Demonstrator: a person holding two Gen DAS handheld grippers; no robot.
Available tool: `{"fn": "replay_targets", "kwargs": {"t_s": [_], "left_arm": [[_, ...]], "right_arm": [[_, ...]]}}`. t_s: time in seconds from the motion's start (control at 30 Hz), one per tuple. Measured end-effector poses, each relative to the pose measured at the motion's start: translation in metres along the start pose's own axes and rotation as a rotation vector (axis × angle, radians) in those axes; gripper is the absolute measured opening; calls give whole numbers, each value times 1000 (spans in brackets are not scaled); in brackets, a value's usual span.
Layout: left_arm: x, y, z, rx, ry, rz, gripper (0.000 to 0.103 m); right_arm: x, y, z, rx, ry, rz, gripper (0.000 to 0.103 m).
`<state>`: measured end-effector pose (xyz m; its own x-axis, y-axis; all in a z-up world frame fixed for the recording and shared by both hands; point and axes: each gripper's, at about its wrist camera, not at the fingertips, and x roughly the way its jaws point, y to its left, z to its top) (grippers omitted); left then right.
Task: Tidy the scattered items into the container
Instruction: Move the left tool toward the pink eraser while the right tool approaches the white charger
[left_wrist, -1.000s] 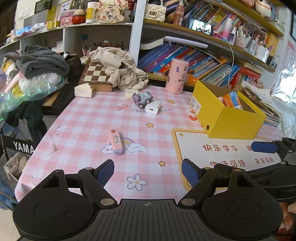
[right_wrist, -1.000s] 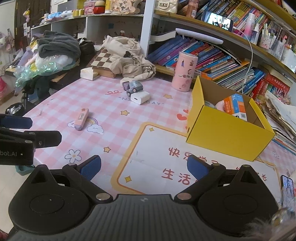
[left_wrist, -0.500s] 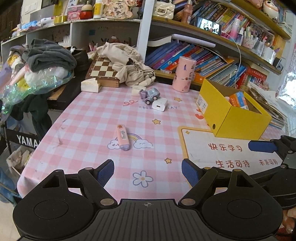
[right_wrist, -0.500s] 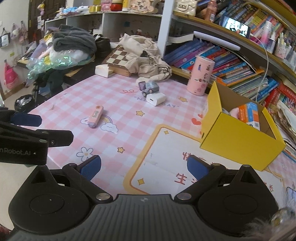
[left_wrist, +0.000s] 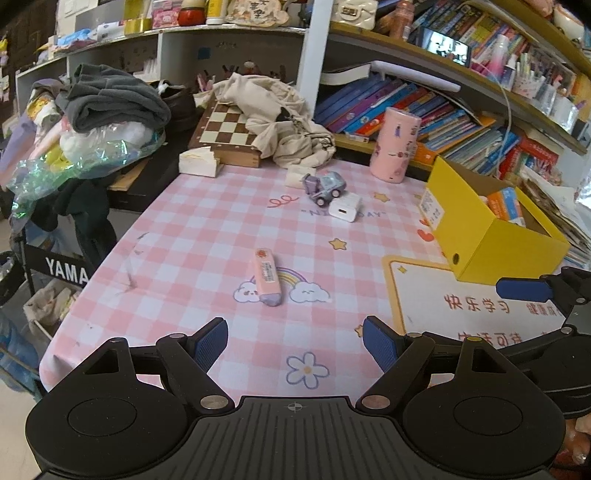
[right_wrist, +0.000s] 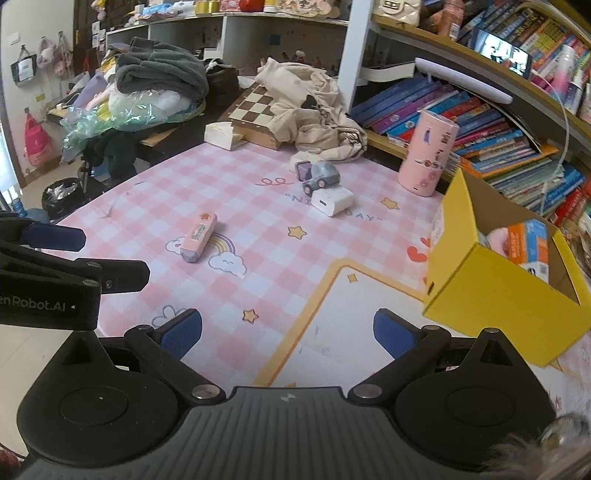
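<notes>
**Both grippers empty above the pink checked table**

Left wrist view: the left gripper (left_wrist: 294, 341) hangs over the table's (left_wrist: 207, 236) near edge, jaws apart and empty. A pink eraser (left_wrist: 268, 277) lies mid-table; the toy car (left_wrist: 325, 185) and white charger (left_wrist: 345, 211) touch near the far edge. The yellow box (left_wrist: 491, 240) (already holding packets) sits by the right edge.

Right wrist view: the right gripper (right_wrist: 287, 332) also stands with jaws apart, holding nothing.

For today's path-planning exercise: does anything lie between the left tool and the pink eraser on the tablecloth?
Nothing visible does. Only bare tablecloth lies between the open left tool and the pink eraser.
</notes>
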<state>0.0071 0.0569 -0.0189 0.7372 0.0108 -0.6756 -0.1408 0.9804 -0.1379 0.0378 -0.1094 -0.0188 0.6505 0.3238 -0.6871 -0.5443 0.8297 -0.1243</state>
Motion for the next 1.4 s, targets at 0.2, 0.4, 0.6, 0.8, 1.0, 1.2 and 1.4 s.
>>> {"fn": "replay_targets", "kwargs": {"t_s": [0.2,0.4,0.6,0.8,1.0,1.2,1.4], "left_arm": [[13,2,8,-21,10,15,82],[27,3,14,-41,28,36,82],[39,5,19,-53,47,56,82],[52,6,25,-62,58,74,82],[66,5,29,-72,70,78,82],[79,6,33,-80,84,80,82],[88,6,38,-72,88,90,82]], "right_arm": [[16,-5,11,-31,14,26,100],[34,-13,19,-41,38,48,100],[49,-19,25,-43,52,70,100],[64,-28,31,-27,61,78,100],[79,-39,35,-16,78,73,100],[94,-52,42,4,80,56,100],[109,-60,52,16,79,58,100]]}}
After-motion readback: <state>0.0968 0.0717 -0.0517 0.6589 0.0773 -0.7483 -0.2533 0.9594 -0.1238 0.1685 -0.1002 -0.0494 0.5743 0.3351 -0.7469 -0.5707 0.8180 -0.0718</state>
